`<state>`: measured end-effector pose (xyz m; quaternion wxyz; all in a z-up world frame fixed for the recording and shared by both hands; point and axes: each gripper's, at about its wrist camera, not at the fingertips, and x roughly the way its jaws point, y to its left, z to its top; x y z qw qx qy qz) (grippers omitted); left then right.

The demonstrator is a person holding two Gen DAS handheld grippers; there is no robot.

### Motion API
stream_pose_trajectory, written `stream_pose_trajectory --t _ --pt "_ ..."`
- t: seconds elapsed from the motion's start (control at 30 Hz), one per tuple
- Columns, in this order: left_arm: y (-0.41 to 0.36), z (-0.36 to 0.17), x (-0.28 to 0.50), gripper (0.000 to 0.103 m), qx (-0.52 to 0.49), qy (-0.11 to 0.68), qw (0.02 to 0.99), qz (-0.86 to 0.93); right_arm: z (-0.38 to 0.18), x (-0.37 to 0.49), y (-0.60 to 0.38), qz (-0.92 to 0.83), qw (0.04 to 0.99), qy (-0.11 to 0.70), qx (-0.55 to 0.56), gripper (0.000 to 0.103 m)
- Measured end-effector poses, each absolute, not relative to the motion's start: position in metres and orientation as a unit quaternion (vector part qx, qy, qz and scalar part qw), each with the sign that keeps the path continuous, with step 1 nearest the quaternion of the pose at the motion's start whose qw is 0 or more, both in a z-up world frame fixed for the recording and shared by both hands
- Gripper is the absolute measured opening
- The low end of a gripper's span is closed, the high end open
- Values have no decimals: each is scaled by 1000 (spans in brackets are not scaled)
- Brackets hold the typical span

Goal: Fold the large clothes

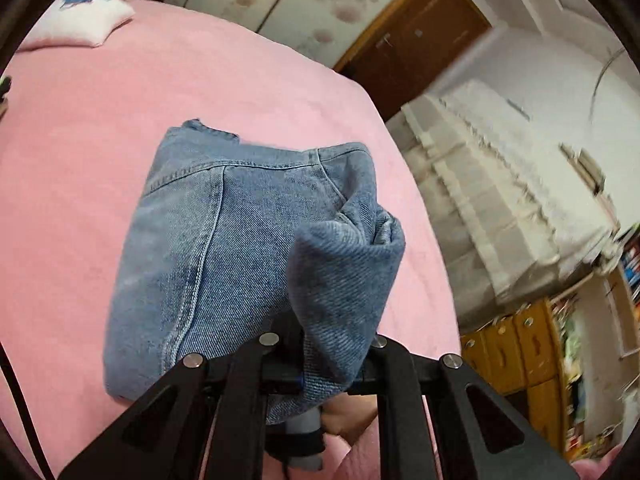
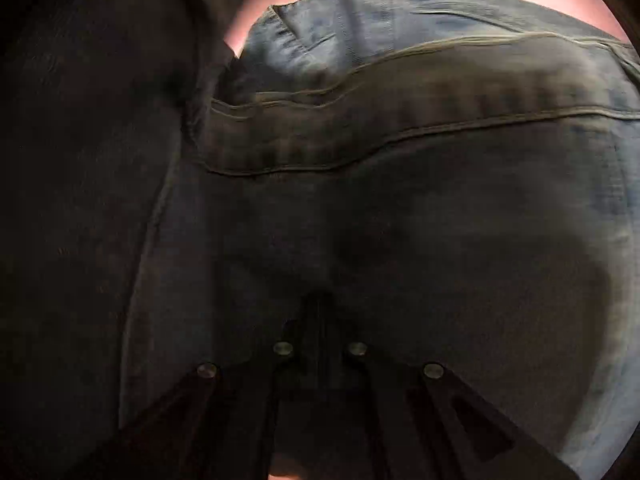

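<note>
Blue denim jeans (image 1: 224,240) hang bunched over the pink bed (image 1: 100,120). A fold of the denim drapes over my left gripper (image 1: 308,328), which is shut on it, and its fingertips are hidden by the cloth. In the dim right wrist view the jeans (image 2: 400,200) fill the picture, with a stitched seam band running across. My right gripper (image 2: 320,300) has its fingers together, and their tips are buried in the denim.
A white pillow (image 1: 80,16) lies at the far corner of the bed. Right of the bed stand lace-covered furniture (image 1: 500,200), a wooden cabinet (image 1: 516,348) and a brown door (image 1: 416,40). A hand (image 1: 352,420) shows under the left gripper. Something dark (image 2: 80,160) fills the left of the right wrist view.
</note>
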<state>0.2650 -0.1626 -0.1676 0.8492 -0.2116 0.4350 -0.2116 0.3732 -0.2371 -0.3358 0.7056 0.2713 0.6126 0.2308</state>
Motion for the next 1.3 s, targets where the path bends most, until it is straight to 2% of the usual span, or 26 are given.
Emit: stream_pose_trajectory --t 0.2,0.33,0.4,0.5,0.73,0.8,0.97,1.03,1.1,1.13,1.17,1.3 --pt "-207 -156 254 9 -140 419 876 -195 -322 379 -312 229 702 611 286 0" --pt "-232 -159 249 9 -121 435 874 -181 -288 396 -392 201 739 553 328 0" --pt "-240 -169 250 9 -118 441 872 -177 -269 402 -433 196 751 524 352 1" --pt "-263 -191 246 9 -91 458 869 -165 -257 406 -470 197 757 523 339 2" --pt "-327 -260 232 11 49 515 844 -142 -270 378 -536 170 755 544 324 2" --pt "-332 -267 231 14 78 523 836 -145 -269 364 -552 170 756 533 339 2" --pt "-326 -247 231 48 33 557 807 -191 -266 353 -569 183 749 526 360 2" --pt "-317 -232 226 50 19 564 801 -200 -265 352 -545 194 737 540 356 3" --pt "-306 -215 224 57 18 556 807 -196 -267 349 -534 213 725 555 348 20" --pt "-298 -206 223 67 18 551 813 -190 -268 349 -527 215 723 560 342 42" --pt "-288 -194 223 74 16 540 822 -179 -268 349 -517 215 722 565 336 60" --pt "-256 -173 236 76 30 520 845 -124 -271 351 -487 216 734 577 285 62"
